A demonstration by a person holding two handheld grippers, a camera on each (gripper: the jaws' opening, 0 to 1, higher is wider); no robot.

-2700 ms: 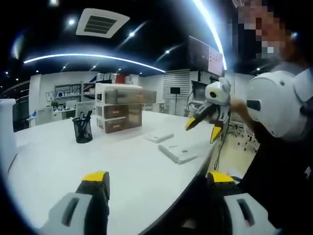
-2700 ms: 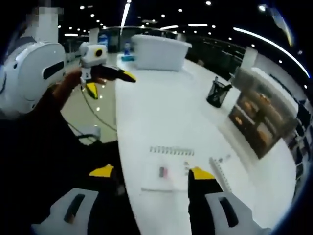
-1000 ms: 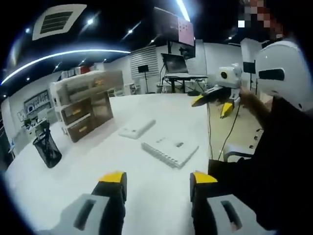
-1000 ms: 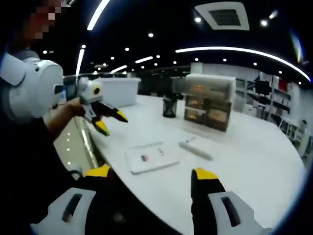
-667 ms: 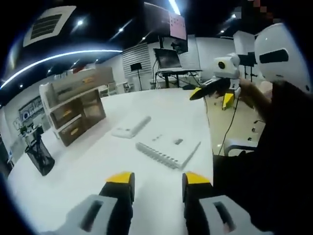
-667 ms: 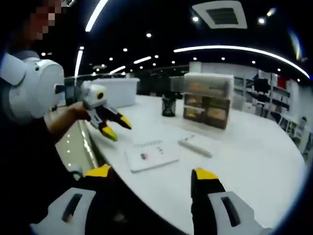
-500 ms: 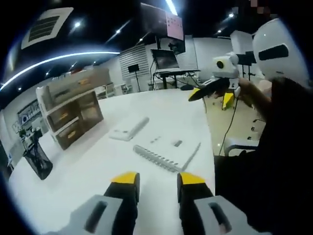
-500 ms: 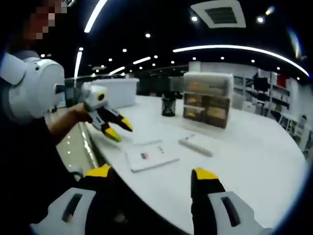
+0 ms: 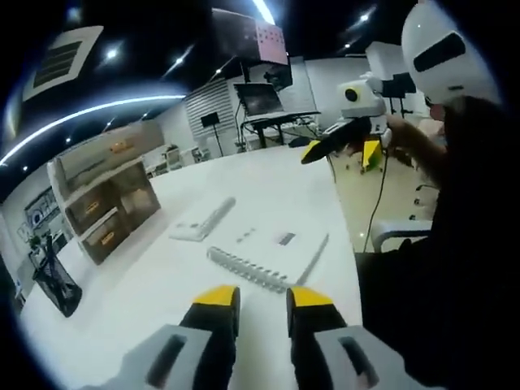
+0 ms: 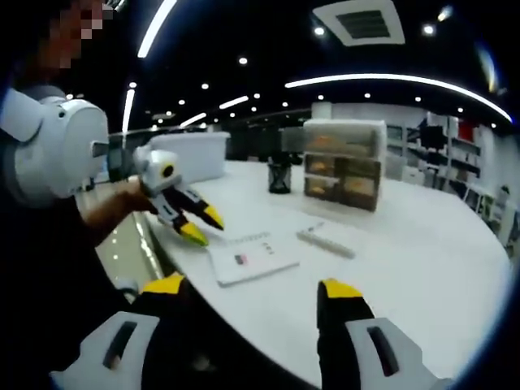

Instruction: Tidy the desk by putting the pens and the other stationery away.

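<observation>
A: Left hand-held gripper (image 9: 262, 299), left gripper view: yellow-tipped jaws nearly pressed together, a thin gap between them, nothing pinched. Poised above the white counter (image 9: 268, 183), just short of the spiral-bound notebook (image 9: 268, 253).

B: Same left hand-held gripper, right gripper view (image 10: 203, 225): carried by a hand (image 10: 134, 199) from the left, tips close together, angled down toward the near left corner of the notebook (image 10: 252, 258). Contact with the notebook not discernible.

A: Right hand-held gripper (image 10: 252, 286), right gripper view: jaws spread wide, empty, held over the counter edge (image 10: 422, 268) with the notebook between and beyond the tips. In the left gripper view (image 9: 337, 146): raised at upper right, apart from the counter, one yellow tip visible at the end of a dark jaw.

B: Notebook: flat on the counter near its front edge, small dark label on the white cover. Just beyond it, a flat white ruler-like piece (image 10: 327, 241), also (image 9: 203, 221); exact kind not discernible.

A: Farther back: black mesh pen cup (image 10: 280, 176) holding dark pens, beside a translucent drawer unit (image 10: 345, 162) with stacked drawers. Left gripper view: drawer unit (image 9: 101, 191) at left, pen cup (image 9: 55, 280) at far left.

B: Large white bin (image 10: 191, 154) at the far left end of the counter.
</observation>
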